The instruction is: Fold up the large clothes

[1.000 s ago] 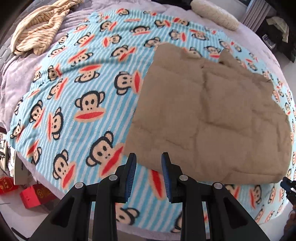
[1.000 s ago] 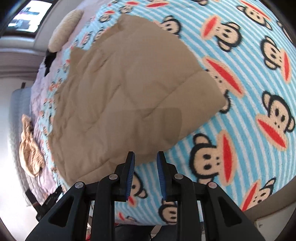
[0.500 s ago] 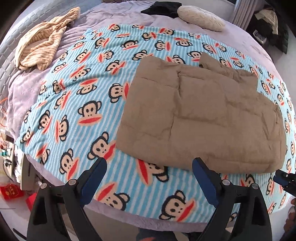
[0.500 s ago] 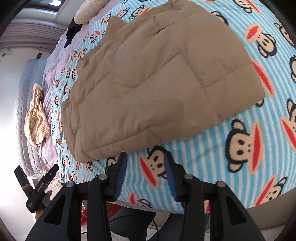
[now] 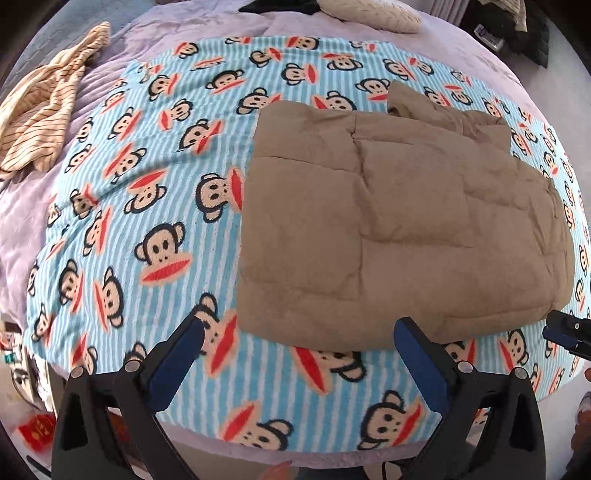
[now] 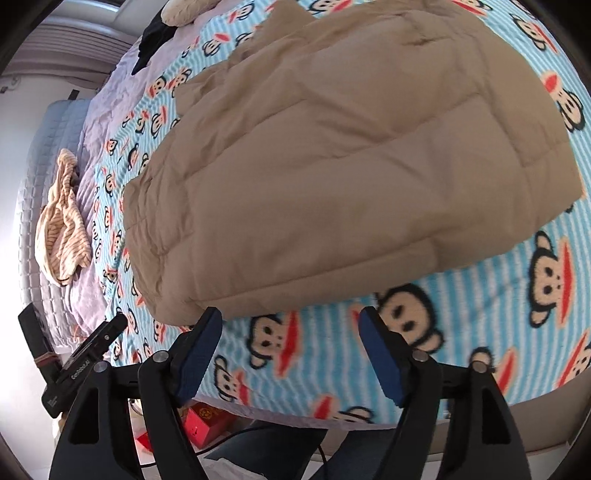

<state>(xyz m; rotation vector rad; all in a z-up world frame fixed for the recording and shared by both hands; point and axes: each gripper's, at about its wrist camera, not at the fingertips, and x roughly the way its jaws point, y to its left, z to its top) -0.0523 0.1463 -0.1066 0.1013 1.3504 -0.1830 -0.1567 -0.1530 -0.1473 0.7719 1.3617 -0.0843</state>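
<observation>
A tan quilted jacket (image 5: 399, 229) (image 6: 332, 162) lies folded flat on a blue striped monkey-print blanket (image 5: 155, 206) (image 6: 480, 325). My left gripper (image 5: 299, 328) hovers over the blanket just short of the jacket's near edge, its jaws opening wide with nothing between them. My right gripper (image 6: 291, 317) hangs near the jacket's near edge by its lower left corner, jaws opening, nothing between the pads. The right gripper's tip (image 5: 565, 332) shows at the right edge of the left wrist view; the left gripper's body (image 6: 85, 354) shows at the lower left of the right wrist view.
A striped beige garment (image 5: 44, 107) (image 6: 62, 225) lies crumpled on the lilac bedspread (image 5: 22, 229) beyond the blanket. A cream pillow (image 5: 373, 11) and a black garment (image 6: 155, 37) lie at the far end. Red boxes (image 6: 203, 421) sit on the floor below the bed edge.
Both grippers have gone from nearly shut to wide open. The right gripper has slid along the jacket's near edge toward its corner. The left has pulled back slightly from the jacket.
</observation>
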